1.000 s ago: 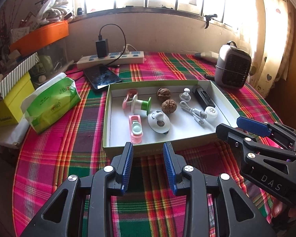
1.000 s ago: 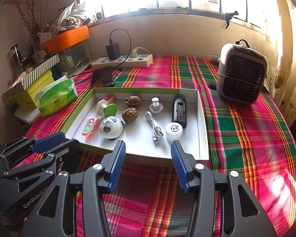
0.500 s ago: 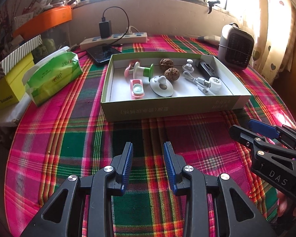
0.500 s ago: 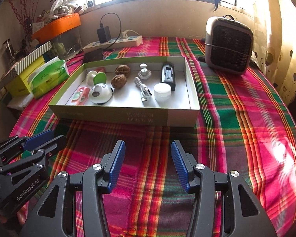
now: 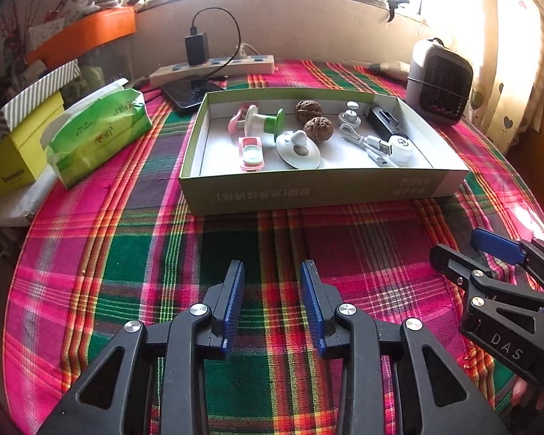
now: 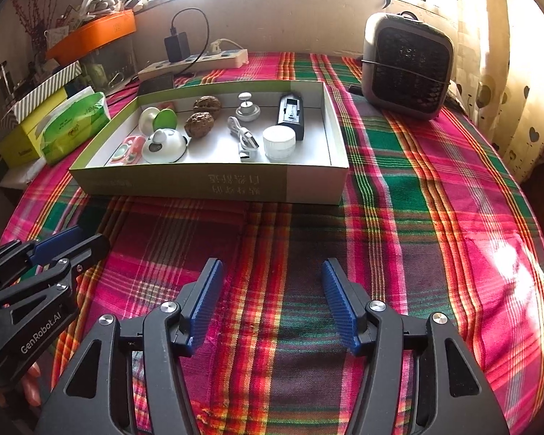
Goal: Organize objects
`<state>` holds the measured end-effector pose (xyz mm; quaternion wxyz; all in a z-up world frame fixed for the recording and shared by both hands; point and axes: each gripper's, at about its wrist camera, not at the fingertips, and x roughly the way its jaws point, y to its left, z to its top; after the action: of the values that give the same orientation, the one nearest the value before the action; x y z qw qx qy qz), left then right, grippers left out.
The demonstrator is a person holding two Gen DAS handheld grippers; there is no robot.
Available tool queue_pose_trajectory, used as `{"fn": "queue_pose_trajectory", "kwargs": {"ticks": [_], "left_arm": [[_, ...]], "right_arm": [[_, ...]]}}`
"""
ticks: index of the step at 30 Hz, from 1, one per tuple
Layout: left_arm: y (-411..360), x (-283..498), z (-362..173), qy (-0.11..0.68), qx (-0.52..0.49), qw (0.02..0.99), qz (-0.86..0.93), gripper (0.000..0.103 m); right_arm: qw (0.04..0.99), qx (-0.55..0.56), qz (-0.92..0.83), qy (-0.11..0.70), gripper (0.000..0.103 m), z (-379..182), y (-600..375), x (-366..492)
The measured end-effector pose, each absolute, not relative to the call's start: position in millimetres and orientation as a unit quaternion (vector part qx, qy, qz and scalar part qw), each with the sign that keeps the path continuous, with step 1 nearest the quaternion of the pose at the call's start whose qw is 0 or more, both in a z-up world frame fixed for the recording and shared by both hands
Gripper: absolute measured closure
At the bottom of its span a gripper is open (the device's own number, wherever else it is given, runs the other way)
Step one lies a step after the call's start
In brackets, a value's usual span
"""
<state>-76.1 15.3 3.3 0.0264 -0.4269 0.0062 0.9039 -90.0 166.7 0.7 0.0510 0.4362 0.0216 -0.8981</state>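
In your right wrist view, the box wall (image 6: 127,103) hides most of the pink item (image 6: 168,106) behind it. Beyond the box, the phone (image 6: 156,83) is half concealed. Box lettering (image 6: 234,185) reads inverted, illegible.

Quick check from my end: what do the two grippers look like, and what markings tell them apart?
Both are black plastic frames with triangular cut-outs, silver screws and ribbed blue pads on the jaws. The left gripper shows white "GenRobot.AI" lettering on its side in the right wrist view; the right gripper shows "DAS" in the left wrist view. No cables or sleeves visible.
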Motion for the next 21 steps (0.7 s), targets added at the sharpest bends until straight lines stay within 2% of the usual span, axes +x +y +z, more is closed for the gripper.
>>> {"fn": "queue_pose_trajectory", "kwargs": {"ticks": [9,21], "left_arm": [[16.7,-76.7,3.2,0.008,-0.427,0.025,0.904,0.071],[16.3,-77.1,3.9,0.007,-0.428,0.026,0.904,0.071]], "right_arm": [[0.046,0.438,-0.898,0.022,0.040,-0.9,168.0,-91.7],[0.046,0.438,-0.898,0.022,0.039,-1.1,168.5,-91.7]]}}
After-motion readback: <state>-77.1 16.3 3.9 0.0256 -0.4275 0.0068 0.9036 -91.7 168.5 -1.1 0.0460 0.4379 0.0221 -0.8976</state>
